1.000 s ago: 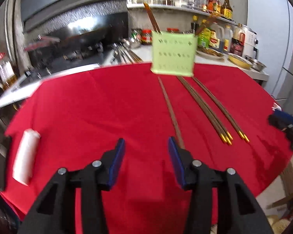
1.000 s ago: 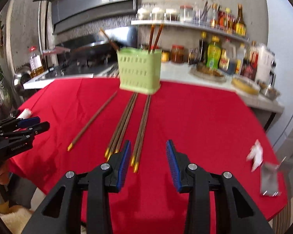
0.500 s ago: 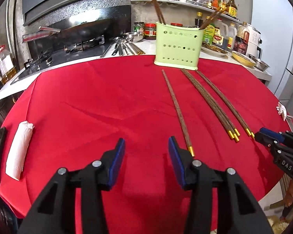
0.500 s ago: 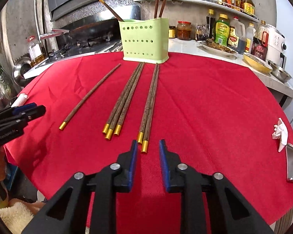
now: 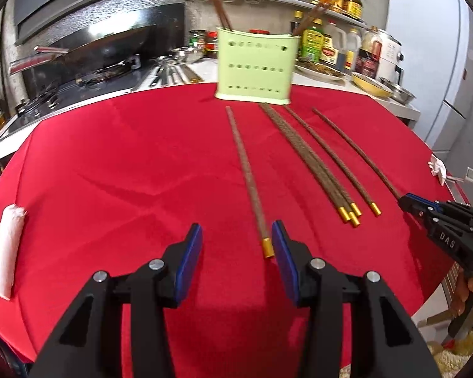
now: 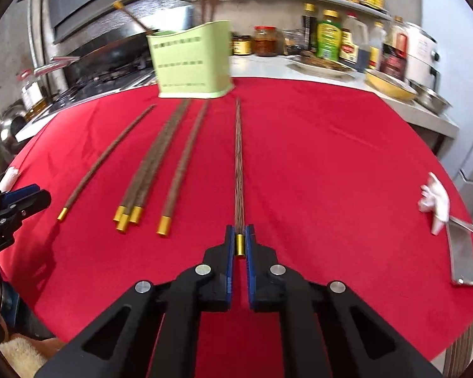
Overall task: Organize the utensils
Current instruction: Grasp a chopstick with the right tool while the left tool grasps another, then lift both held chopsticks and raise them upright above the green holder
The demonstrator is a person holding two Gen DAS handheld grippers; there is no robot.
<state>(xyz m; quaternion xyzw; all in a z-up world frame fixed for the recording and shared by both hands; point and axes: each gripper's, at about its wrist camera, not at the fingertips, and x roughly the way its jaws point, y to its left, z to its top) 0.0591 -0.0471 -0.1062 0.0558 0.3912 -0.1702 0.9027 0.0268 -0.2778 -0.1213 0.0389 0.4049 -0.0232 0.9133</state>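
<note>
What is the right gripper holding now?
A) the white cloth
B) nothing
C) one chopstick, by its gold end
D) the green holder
C: in the right wrist view the right gripper is shut on the gold end of one chopstick, while five others lie on the red table.

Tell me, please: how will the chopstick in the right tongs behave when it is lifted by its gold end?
The chopstick looks straight and rigid, so it probably will not flop. It is long and the right tongs pinch only the gold cap, so the far tip may sag or swing. The metal cap may be slippery.
</note>
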